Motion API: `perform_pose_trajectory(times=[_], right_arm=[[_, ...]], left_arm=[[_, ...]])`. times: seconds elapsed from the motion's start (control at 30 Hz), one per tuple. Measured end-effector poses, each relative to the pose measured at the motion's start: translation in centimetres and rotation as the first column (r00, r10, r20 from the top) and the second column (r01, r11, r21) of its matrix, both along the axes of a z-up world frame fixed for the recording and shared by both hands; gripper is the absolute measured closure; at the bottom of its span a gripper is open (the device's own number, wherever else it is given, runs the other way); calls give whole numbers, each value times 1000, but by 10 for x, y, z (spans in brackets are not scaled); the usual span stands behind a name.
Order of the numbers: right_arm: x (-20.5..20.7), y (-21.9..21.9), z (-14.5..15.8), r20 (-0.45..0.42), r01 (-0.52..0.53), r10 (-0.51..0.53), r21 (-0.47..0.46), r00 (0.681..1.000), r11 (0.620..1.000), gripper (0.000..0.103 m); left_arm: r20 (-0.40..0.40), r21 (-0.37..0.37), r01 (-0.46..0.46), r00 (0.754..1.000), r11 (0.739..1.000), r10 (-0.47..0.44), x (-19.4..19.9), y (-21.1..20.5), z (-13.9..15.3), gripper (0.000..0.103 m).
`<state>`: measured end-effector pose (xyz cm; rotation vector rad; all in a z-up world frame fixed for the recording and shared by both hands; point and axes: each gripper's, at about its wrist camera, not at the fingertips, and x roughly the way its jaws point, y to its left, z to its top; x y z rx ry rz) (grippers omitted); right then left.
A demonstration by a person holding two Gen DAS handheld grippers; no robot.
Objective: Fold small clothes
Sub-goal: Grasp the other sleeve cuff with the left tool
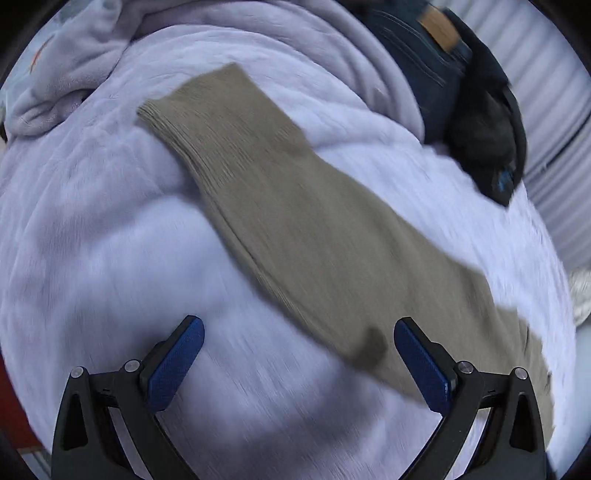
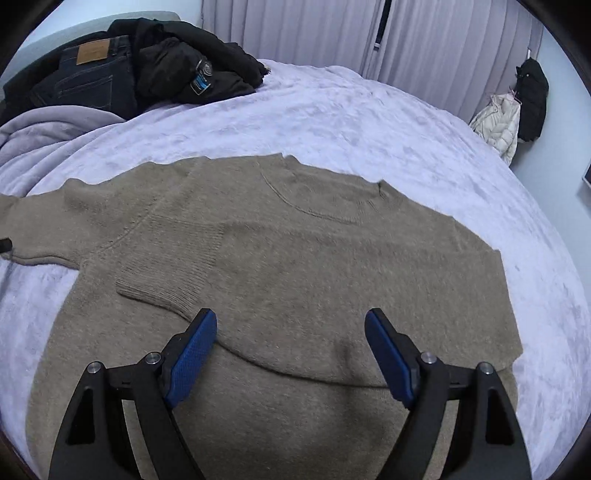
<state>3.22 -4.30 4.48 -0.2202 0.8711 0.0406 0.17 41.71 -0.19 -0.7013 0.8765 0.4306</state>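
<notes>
With one sleeve already folded across the sweater lying flat on the bed, both the left tongs and right tongs gape empty, so next the outstretched sleeve probably needs gripping near its cuff.

Fuzzy lavender blanket covers the whole bed. Up in the far left corner there's dark jeans with a tan leather patch, and a black jacket heaped right against them. Pale curtains behind, plus a cream puffer coat and a black one hanging at right.
</notes>
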Motion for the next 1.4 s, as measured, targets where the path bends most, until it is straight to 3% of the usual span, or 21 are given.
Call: perform_pose_trajectory(times=[0.17, 0.3, 0.33, 0.37, 0.4, 0.43, 0.5, 0.57, 0.73, 0.87, 1.0, 1.07, 1.13, 1.17, 1.2, 1.23, 1.27, 1.37, 1.4], right_arm=[[15, 28, -9, -45, -13, 13, 6, 999, 1000, 18], [12, 51, -13, -60, -28, 28, -9, 998, 1000, 18], [14, 57, -11, -57, -37, 36, -8, 998, 999, 18], [15, 63, -8, -55, -43, 42, -3, 998, 999, 18], [19, 69, -5, -54, -47, 47, 5, 997, 999, 18], [25, 75, -2, -56, -49, 50, 20, 997, 999, 18], [41, 89, -1, -80, -48, 52, 54, 995, 997, 18], [63, 107, -7, -107, -23, 28, 49, 994, 999, 18], [101, 161, -27, -137, 37, -35, 17, 990, 999, 18], [104, 208, -39, -126, 23, -25, -16, 992, 1000, 18], [91, 260, -37, -112, -125, 124, -1, 986, 992, 18], [78, 279, -33, -131, -249, 253, 52, 958, 967, 18], [66, 286, -26, -133, -329, 344, 121, 930, 937, 18], [64, 283, -23, -125, -334, 351, 140, 928, 932, 18], [63, 277, -19, -115, -318, 337, 155, 934, 935, 18], [66, 267, -15, -111, -288, 310, 178, 944, 941, 18], [70, 256, -13, -110, -255, 281, 201, 953, 946, 18], [87, 212, -12, -127, -111, 149, 268, 981, 957, 18], [93, 201, -13, -144, -69, 116, 294, 983, 953, 18]], left_arm=[[49, -95, -33, 998, 995, 38, 26, 58, -10, 0], [115, -68, -48, 992, 997, 56, 29, 69, -10, 4], [143, -32, -52, 988, 998, 56, 24, 65, -9, 14], [160, 9, -58, 985, 998, 56, 20, 61, -9, 42], [170, 28, -63, 984, 998, 58, 17, 59, -13, 55], [203, 16, -71, 977, 997, 66, 10, 60, -18, 57], [241, -30, -102, 965, 994, 106, 2, 67, -19, 79], [254, -70, -93, 961, 993, 108, 1, 74, -15, 92], [284, 7, -59, 957, 998, 55, -3, 69, 9, 93], [335, 48, -50, 942, 998, 31, -25, 61, 27, 93], [348, 49, -67, 936, 997, 46, -42, 63, 26, 93], [292, 61, -64, 956, 996, 43, -35, 67, 16, 92], [217, -5, -42, 975, 999, 42, -26, 76, -1, 92], [204, -58, -32, 978, 998, 43, -23, 82, -9, 88], [206, -92, -25, 978, 995, 44, -22, 86, -15, 68], [247, -130, -1, 969, 992, 34, -22, 89, -17, 60], [273, -139, 11, 962, 990, 27, -22, 89, -16, 49], [257, -79, 9, 966, 997, 11, -15, 80, -7, 30], [257, -81, 20, 966, 997, 1, -11, 79, -6, 28]])
